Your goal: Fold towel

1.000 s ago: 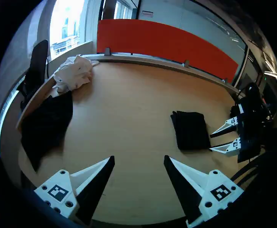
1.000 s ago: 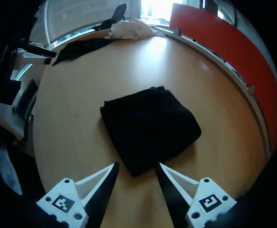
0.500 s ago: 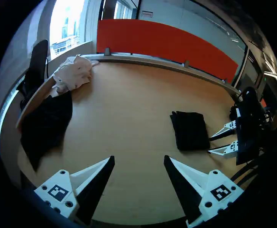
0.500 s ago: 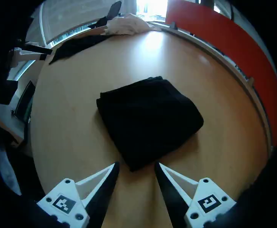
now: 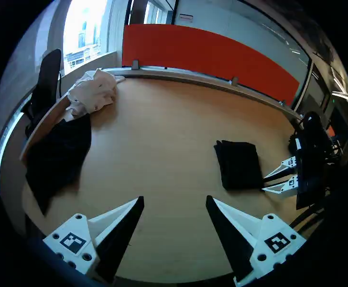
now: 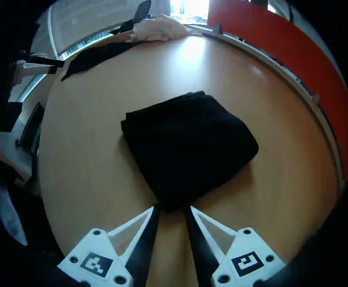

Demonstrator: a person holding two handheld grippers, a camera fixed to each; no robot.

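Closing in, right gripper (image 6: 170,208) straddles the near corner, the best hold, of the soft, limp towel (image 6: 188,143); pinch uncertain. Left gripper (image 5: 174,198) gapes empty.

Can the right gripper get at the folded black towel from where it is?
Probably yes: the right gripper points straight at the folded black towel, its fingers either side of the near corner, nothing between.

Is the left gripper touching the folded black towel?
No, the left gripper hangs with jaws open over the table, the folded black towel lying well apart.
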